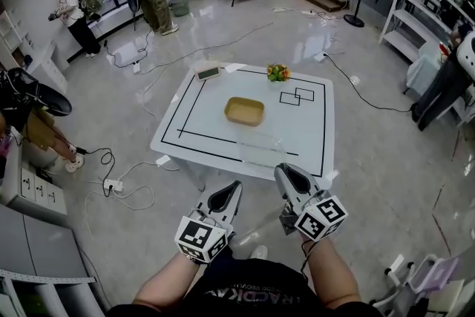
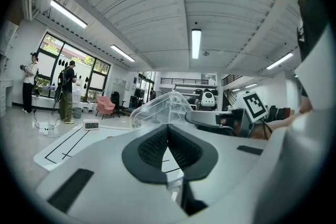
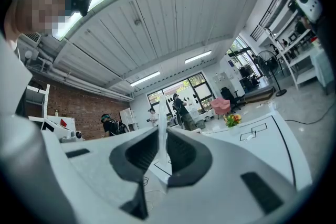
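Right gripper was closed on the thin rim of the clear plastic container, evidently the only edge narrow enough to pinch. Left gripper had its jaws fully together on nothing, the container lying just ahead of its tips

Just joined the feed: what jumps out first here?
A clear lid, at the white table's near edge, is pinched in the right gripper's fingers. A tan tray lies mid-table; the left gripper, shut and empty, hovers beside the right one.
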